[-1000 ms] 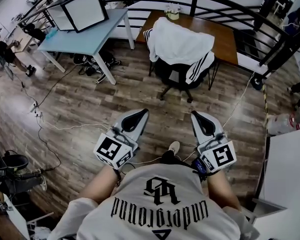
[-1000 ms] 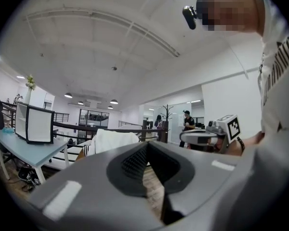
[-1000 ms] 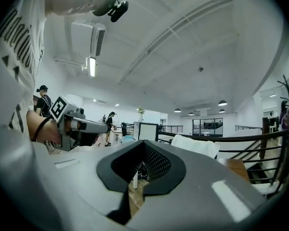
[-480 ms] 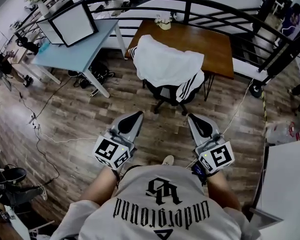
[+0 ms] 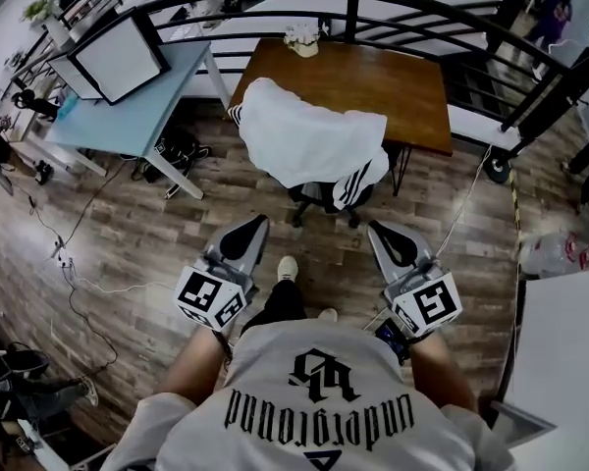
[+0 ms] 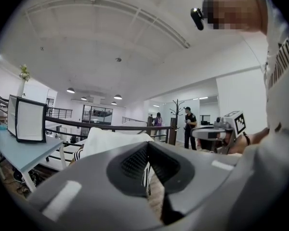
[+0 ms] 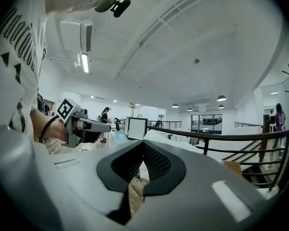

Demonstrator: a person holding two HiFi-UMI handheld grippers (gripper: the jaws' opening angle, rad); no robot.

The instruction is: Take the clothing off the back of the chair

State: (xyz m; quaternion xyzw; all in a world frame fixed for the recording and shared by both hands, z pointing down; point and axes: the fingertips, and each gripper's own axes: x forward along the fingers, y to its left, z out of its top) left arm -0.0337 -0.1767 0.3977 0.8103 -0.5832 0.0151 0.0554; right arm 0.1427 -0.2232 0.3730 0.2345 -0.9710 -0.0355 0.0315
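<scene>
A white jacket [image 5: 309, 145] with black striped sleeves hangs over the back of a black office chair [image 5: 324, 196] in front of a brown desk [image 5: 373, 77]. My left gripper [image 5: 250, 226] and right gripper [image 5: 381, 232] are held level side by side, a short way from the chair, both shut and empty. In the left gripper view the jacket [image 6: 106, 141] shows just beyond the closed left gripper [image 6: 148, 146]. In the right gripper view a bit of the jacket [image 7: 156, 134] peeks over the shut right gripper [image 7: 144, 146].
A light blue table [image 5: 128, 116] with a white-fronted box [image 5: 118, 57] stands at the left. A black railing [image 5: 373, 8] runs behind the desk. Cables [image 5: 69, 263] trail over the wooden floor at the left. A white table [image 5: 569, 361] is at the right.
The person has walked toward the chair, so chair, jacket and desk are nearer to both grippers. Both grippers stayed shut and side by side.
</scene>
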